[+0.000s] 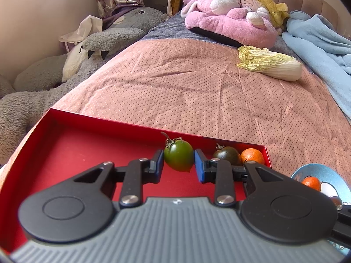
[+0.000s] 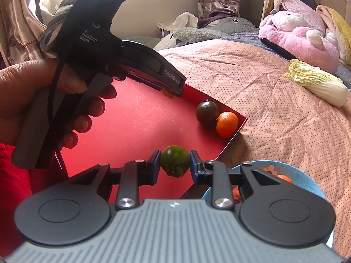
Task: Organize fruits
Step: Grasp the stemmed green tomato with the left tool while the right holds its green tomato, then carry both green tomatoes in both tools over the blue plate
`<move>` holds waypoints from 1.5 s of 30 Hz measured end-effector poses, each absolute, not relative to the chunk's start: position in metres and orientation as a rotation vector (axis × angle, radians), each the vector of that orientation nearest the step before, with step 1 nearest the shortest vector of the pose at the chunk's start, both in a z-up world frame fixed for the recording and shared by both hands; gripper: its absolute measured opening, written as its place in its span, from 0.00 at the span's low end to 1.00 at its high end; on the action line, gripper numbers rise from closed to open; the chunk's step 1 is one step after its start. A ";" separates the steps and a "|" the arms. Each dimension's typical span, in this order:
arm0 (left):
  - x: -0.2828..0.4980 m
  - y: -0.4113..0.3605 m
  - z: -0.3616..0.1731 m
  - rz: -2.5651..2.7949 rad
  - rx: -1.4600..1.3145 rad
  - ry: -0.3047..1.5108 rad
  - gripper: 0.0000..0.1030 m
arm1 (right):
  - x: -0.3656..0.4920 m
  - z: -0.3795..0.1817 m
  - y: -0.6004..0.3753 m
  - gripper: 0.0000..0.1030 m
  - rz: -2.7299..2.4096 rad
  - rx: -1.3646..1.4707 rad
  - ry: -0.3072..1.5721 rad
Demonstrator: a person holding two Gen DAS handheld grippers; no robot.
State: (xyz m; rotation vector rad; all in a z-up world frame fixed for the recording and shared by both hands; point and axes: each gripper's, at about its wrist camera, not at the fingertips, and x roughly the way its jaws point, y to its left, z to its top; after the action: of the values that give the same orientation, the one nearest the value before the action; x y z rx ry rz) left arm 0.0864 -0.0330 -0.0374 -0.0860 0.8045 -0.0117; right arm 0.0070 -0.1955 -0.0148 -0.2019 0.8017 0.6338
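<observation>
Blue bowl [image 2: 307, 180] half hidden behind right gripper [image 2: 175, 164], contents possibly oranges

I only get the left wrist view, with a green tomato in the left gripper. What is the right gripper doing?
Observer: The right gripper is shut on another green tomato.
Operator: Where is it?
Observer: It shows against the tray's near corner, with the bowl just right of it.
Operator: Any hand in view?
Observer: Yes, a hand grips the left gripper's handle over the tray.
</observation>
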 end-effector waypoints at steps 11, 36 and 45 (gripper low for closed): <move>0.080 -0.045 -0.031 -0.040 -0.072 0.780 0.32 | 0.000 -0.005 -0.203 0.32 0.618 -0.212 0.787; 0.057 -0.096 -0.019 -0.250 -0.054 0.723 0.33 | -0.024 0.003 -0.269 0.32 0.500 -0.188 0.794; 0.041 -0.125 -0.026 -0.346 -0.014 0.750 0.33 | -0.035 -0.002 -0.300 0.32 0.445 -0.188 0.814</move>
State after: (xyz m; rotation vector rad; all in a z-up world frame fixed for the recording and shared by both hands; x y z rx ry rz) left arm 0.0408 -0.1247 -0.0262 -0.0140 0.7501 -0.3455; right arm -0.0347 -0.3000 -0.0020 -0.1876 0.8144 0.4454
